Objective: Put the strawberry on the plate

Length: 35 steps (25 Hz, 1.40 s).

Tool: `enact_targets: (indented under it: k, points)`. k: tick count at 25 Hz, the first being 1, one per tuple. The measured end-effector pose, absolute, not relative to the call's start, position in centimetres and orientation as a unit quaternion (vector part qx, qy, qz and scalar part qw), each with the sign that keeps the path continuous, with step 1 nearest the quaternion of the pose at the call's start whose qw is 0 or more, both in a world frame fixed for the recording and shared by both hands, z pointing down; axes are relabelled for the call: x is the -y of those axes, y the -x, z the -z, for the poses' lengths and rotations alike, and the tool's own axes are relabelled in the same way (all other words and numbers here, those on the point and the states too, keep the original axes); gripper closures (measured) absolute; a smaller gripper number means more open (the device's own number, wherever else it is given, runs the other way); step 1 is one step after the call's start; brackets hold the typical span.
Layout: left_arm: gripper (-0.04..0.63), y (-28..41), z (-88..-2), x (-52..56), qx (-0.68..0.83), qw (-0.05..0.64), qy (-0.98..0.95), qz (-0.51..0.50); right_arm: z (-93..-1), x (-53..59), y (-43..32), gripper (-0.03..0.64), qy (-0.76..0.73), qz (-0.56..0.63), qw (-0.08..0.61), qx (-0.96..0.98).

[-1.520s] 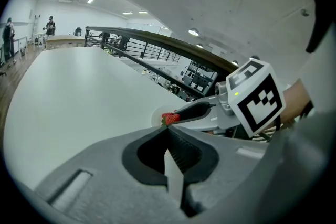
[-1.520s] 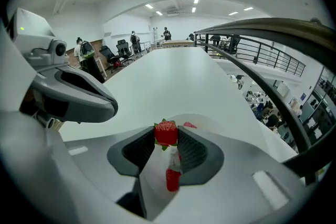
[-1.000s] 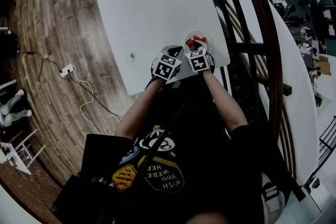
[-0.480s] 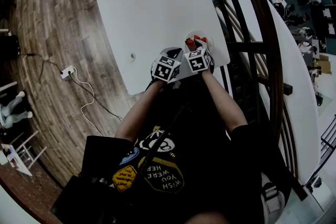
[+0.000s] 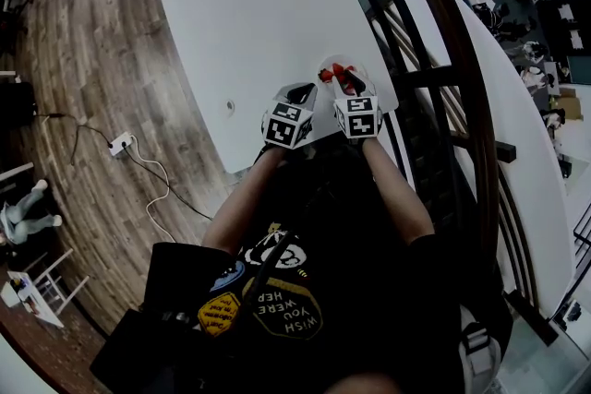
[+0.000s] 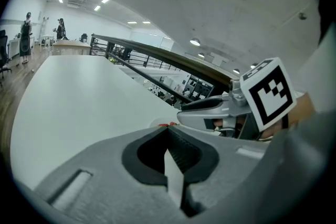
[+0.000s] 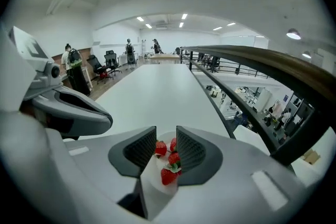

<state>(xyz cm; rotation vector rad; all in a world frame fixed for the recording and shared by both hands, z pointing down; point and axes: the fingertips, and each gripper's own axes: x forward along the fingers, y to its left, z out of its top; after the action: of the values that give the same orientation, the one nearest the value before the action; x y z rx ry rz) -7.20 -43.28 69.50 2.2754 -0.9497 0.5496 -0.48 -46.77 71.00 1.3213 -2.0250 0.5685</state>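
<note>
**Two hand-held tools at the near edge of a white bench (image 5: 240,14), seen from the head and along each tool's own jaws.**

Right tool (image 7: 166,129): the jaws are apart and closing. Neither pad presses on anything, so the tool is released. Along the jaws, four strawberries (image 7: 174,159) show in the gap between the pads. They lie on a white plate (image 7: 151,180) beneath and just ahead of the tips. Two berries lie farther from the tool, side by side, one near each pad. The other two lie closer in, toward the right pad, and the closest has its green cap on its far side. From the head view, the plate sits directly in front of this tool, close to the bench edge. There the berries form a red cluster just beyond the jaw tips.

Left tool (image 6: 167,128): the jaws are clenched, with the dark pads meeting at their tips and nothing between them. Only bare bench shows through the slot behind the tips. A trace of red and a pale rim lie just beyond the tips. The right tool lies to this tool's right, with its marker cube (image 6: 268,94) turned toward the camera. The two tools are side by side, near each other but apart.

Surroundings: a dark railing (image 7: 252,60) runs along the bench on the right tool's right side. A wood floor (image 5: 83,60) lies off to the left of the left tool.
</note>
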Motion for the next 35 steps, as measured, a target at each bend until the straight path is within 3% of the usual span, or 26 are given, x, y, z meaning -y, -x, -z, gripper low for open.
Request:
enact_targets:
  k: [11,24,35]
  points:
    - [0.595,5.8,-60.6,43.4,0.371,0.26,-0.882,-0.129,-62.4,43.9,-5.9,0.611,-0.595,-0.216,0.168,0.756]
    - [0.595,5.3,-51.7,40.8,0.372,0.203,-0.903,-0.071,-52.8,39.3,-7.3,0.613,-0.599,-0.189,0.051,0.776]
    - [0.595,4.8,-51.3,38.9,0.358,0.197,-0.911,-0.063,-52.0,37.0,-8.4,0.613,-0.612,-0.19,0.026,0.767]
